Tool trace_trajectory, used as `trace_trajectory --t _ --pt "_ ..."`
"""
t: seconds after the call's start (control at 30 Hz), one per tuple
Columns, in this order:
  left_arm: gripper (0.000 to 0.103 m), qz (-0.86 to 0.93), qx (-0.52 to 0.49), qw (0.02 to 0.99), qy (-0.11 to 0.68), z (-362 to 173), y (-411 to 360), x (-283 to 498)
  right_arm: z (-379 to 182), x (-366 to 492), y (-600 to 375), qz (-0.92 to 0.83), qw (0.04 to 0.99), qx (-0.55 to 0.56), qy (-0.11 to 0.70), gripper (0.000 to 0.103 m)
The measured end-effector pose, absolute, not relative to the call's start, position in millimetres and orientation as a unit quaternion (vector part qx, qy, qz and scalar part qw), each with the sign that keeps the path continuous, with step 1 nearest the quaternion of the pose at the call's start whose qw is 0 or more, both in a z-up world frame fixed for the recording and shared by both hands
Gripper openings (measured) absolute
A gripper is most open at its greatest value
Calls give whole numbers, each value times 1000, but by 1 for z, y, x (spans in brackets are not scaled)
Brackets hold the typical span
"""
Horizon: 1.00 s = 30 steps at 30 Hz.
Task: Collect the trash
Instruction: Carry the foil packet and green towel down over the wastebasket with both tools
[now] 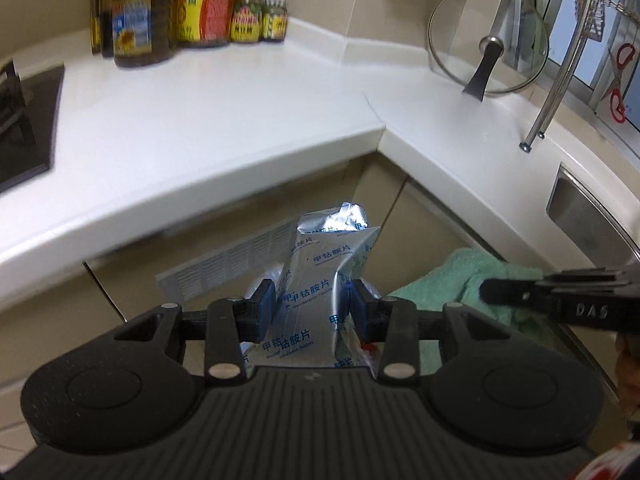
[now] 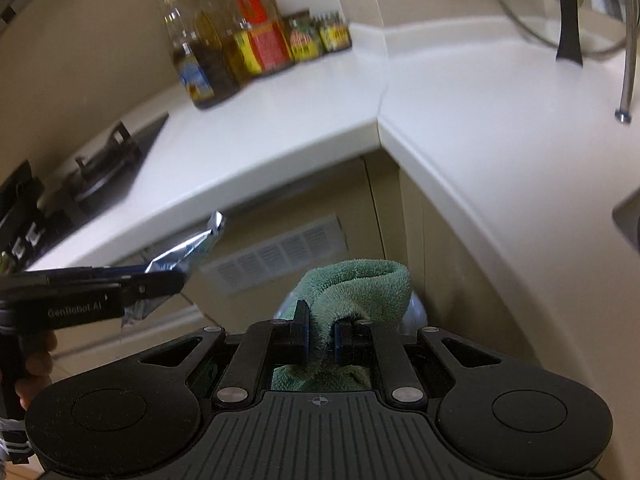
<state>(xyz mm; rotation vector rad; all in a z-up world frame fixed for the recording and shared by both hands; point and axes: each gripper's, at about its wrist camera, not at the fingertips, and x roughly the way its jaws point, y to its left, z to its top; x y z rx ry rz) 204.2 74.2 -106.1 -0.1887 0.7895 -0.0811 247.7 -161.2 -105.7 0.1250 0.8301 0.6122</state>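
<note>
Right now your left tool (image 1: pixel 312 300) is clamped on a crumpled silver foil packet (image 1: pixel 316 276) printed with blue lettering, the two blue pads (image 1: pixel 264 300) pinching it from either side. The packet stands up between the fingers, held in the air in front of the beige cabinet doors (image 1: pixel 248 216), below the edge of the white bench (image 1: pixel 200 128). A slatted vent panel (image 1: pixel 224 264) sits in the cabinet just behind it.

Your right tool (image 2: pixel 322 338) is closed tight on a green terry cloth (image 2: pixel 360 284), which bunches up above the fingers and hangs down beneath them. Both tools are near each other at the inner corner of the bench, the left one showing at the left of the right wrist view with the foil packet sticking out of it.

Far left on the bench stands a cluster of oil bottles and jars (image 1: pixel 184 16), with a black stove top (image 1: pixel 28 120) at the left edge. Far right, a glass pot lid (image 1: pixel 488 40) leans upright against the wall, beside the chrome legs of a dish rack (image 1: pixel 560 76). A steel sink (image 1: pixel 592 220) is set into the bench at the right.
</note>
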Motion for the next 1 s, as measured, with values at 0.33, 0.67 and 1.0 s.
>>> trace_trajectory --t 0.33,0.67,1.0 --pt "37 -25 -117 900 419 -157 56 228 -150 268 -164 272 864 26 422 11" --pt "37 -13 -133 888 439 -205 41 261 -175 284 -158 264 864 23 428 11" --pt "37 1 -148 877 457 -236 39 284 -184 295 -158 257 862 21 437 11"
